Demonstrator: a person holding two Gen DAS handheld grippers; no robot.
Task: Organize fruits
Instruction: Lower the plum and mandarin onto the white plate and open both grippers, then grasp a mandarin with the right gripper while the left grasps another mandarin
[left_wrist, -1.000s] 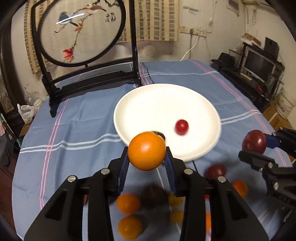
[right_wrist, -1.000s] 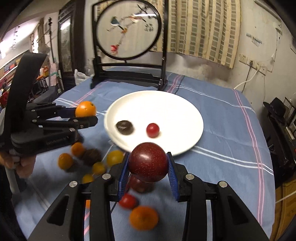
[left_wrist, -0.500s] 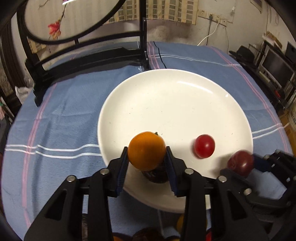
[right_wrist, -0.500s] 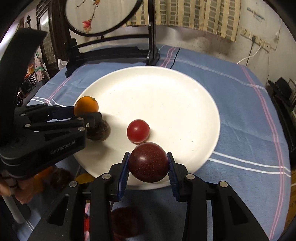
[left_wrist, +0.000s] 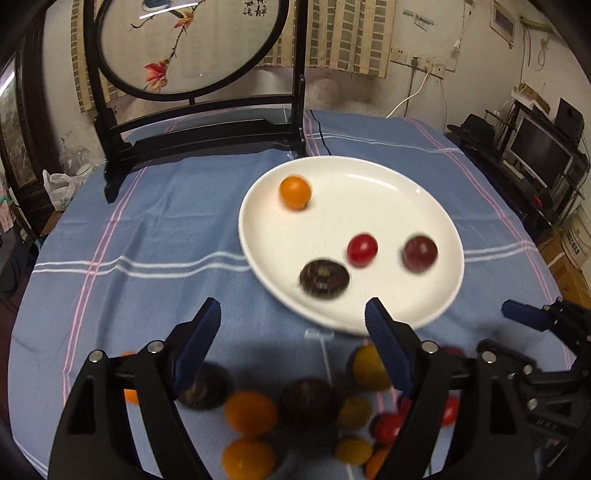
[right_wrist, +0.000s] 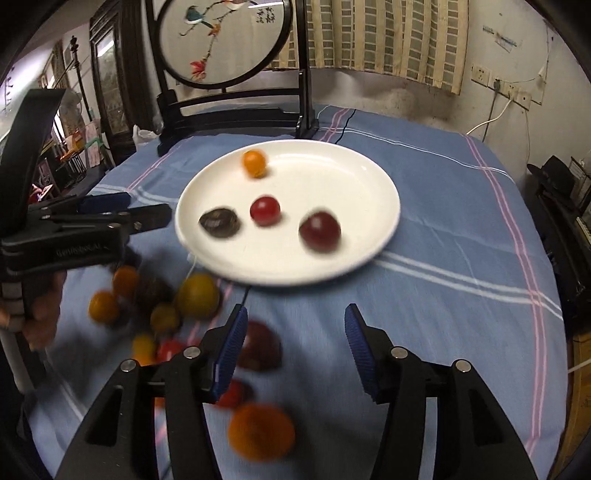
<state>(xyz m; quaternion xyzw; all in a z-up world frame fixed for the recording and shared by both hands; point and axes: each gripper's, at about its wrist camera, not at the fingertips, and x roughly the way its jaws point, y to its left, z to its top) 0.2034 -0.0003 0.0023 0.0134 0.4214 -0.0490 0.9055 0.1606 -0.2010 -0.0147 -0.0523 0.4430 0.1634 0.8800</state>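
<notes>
A white plate (left_wrist: 413, 192) (right_wrist: 354, 166) holds an orange (left_wrist: 294, 192) (right_wrist: 254, 163), a small red tomato (left_wrist: 362, 249) (right_wrist: 265, 210), a dark red plum (left_wrist: 420, 254) (right_wrist: 320, 229) and a dark wrinkled fruit (left_wrist: 324, 277) (right_wrist: 218, 222). My left gripper (left_wrist: 293, 336) is open and empty, pulled back over a pile of loose fruit (left_wrist: 280, 410) on the cloth. My right gripper (right_wrist: 293, 343) is open and empty, also short of the plate, above more loose fruit (right_wrist: 260, 430). Each gripper shows in the other's view, the right one (left_wrist: 532, 321) and the left one (right_wrist: 107, 210).
A blue striped tablecloth (left_wrist: 147, 236) covers the table. A dark wooden stand with a round embroidered screen (left_wrist: 192, 44) (right_wrist: 225, 40) stands at the back, close behind the plate. A person's hand (right_wrist: 40, 317) holds the left gripper. Furniture and a monitor (left_wrist: 535, 147) are at the right.
Both grippers have opened and let go: the orange and the dark red plum now lie on the plate. Both grippers have drawn back from the plate toward the loose fruit pile.
</notes>
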